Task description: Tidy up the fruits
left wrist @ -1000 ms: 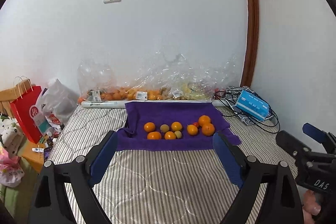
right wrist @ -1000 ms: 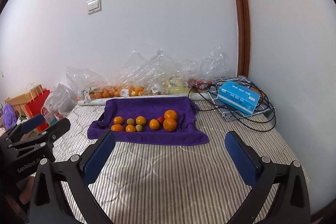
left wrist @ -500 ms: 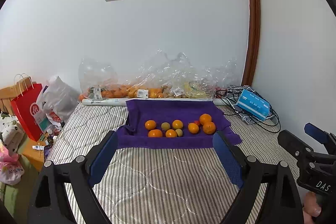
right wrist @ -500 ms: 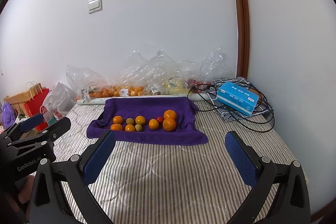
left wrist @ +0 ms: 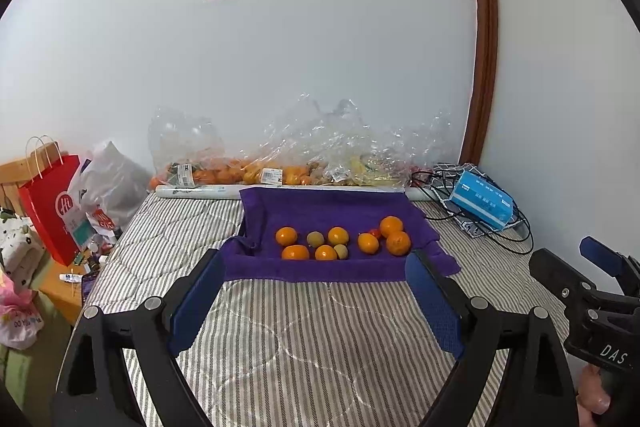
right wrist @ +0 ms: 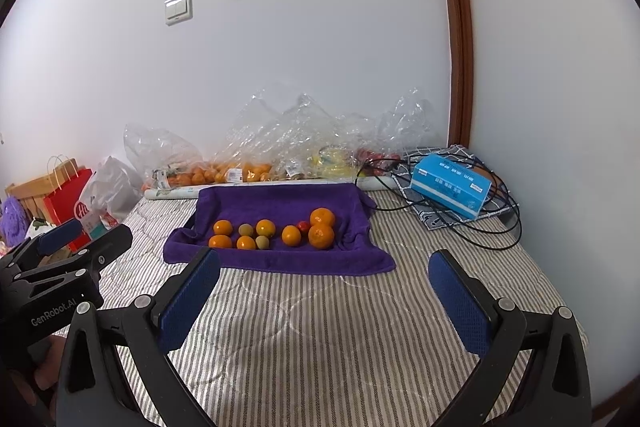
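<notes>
Our left gripper (left wrist: 316, 301) hangs with jaws wide and nothing between them; ahead of them, the fruits (left wrist: 340, 243) lie on the purple towel (left wrist: 320, 207). Our right gripper (right wrist: 324, 301) gapes empty too, the fruits ahead and left of its jaws.

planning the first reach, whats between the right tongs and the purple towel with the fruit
Nothing: only bare striped quilted bedding lies between the open right tongs and the purple towel with its round orange fruits; the right wrist view shows this.
</notes>
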Demonstrator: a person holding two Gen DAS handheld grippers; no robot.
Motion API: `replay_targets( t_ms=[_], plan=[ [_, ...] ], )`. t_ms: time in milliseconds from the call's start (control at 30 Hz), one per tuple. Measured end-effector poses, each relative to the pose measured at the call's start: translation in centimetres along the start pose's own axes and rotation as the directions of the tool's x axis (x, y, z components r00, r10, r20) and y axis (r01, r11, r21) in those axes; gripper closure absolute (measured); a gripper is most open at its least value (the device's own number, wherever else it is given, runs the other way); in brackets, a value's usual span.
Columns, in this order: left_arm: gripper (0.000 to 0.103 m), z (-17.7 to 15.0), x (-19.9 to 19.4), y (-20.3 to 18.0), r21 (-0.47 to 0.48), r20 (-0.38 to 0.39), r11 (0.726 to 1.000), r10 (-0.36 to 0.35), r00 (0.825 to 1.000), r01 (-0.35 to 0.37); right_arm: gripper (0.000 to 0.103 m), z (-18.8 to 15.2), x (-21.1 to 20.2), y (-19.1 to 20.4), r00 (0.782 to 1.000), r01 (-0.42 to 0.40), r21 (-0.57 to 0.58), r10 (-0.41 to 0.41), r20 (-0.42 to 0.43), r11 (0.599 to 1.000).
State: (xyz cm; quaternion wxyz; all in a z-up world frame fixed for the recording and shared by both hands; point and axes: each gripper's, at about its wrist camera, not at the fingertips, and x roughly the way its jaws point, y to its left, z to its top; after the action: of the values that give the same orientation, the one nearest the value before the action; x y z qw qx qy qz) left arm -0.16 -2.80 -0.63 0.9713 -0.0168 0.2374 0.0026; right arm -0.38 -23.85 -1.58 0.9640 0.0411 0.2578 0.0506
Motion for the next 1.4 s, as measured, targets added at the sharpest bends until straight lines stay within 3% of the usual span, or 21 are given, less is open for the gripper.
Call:
replay_targets(
  t_ms=[1400],
  plan=[
    [0.012,-0.07,-0.08,0.27,0.007,-0.004,1.000,-0.009,1.000,0.009,0.001,0.11,-0.79,0.98,1.000,-0.008,-0.019,0.008,0.017,1.000]
  ],
)
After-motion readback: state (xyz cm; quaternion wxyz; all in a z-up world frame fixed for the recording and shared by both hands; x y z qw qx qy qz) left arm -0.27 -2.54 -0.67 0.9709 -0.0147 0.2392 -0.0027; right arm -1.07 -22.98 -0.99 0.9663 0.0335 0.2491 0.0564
